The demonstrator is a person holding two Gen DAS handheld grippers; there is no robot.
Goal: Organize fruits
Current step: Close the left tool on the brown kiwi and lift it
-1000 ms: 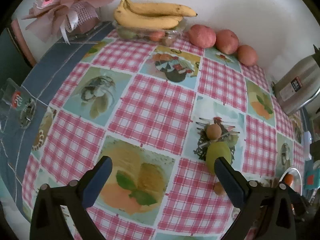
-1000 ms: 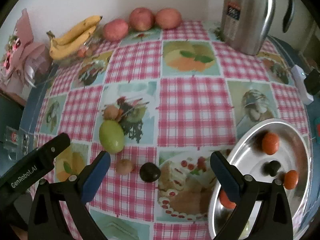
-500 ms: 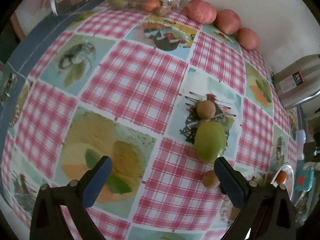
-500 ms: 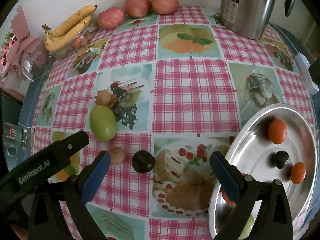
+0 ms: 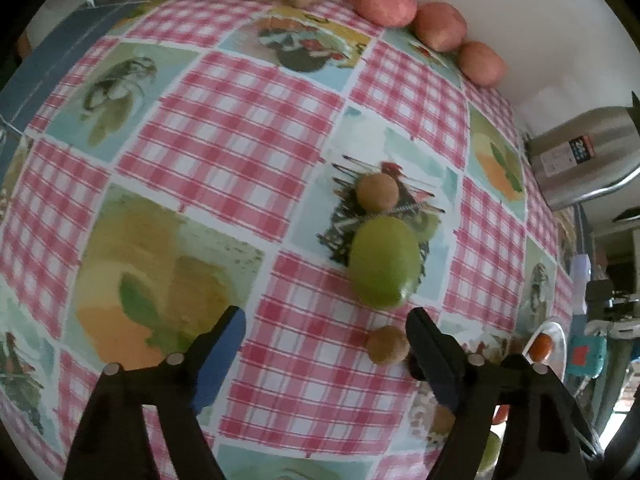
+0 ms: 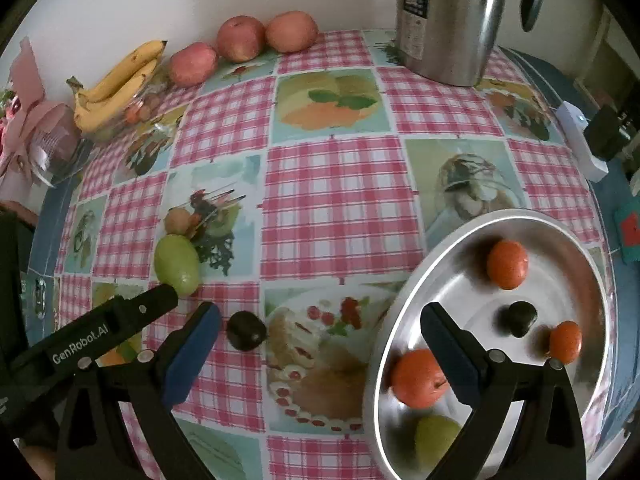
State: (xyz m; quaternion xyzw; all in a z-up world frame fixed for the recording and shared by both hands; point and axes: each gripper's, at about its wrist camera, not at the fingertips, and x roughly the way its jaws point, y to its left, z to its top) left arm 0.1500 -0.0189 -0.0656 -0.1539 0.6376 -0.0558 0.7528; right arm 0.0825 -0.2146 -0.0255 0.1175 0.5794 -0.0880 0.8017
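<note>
the green fruit (image 5: 383,262) lies on the checked tablecloth (image 5: 224,148) just ahead of your left gripper (image 5: 326,326), nearer its right finger than its left. a small brown fruit (image 5: 387,345) sits just beside the tip of that right finger, on the inner side; whether they touch cannot be told. a second brown fruit (image 5: 377,191) rests just beyond the green fruit, touching or nearly touching it. your left gripper's jaws stand wide apart with nothing between them.

from your right gripper (image 6: 320,322), the green fruit (image 6: 177,259) is ahead and to the left, with a dark round fruit (image 6: 246,330) just beside the tip of the left finger. the metal plate (image 6: 592,248) lies ahead to the right, and the right finger overlaps its near rim in view. the plate holds three orange fruits (image 6: 507,264), one dark fruit (image 6: 519,317) and one green fruit at its near edge. your right gripper's jaws are also wide apart and carry nothing.

further ahead, three red apples (image 6: 242,38) and a bunch of bananas (image 6: 116,84) line the wall, and a steel kettle (image 6: 448,20) stands far ahead to the right.
</note>
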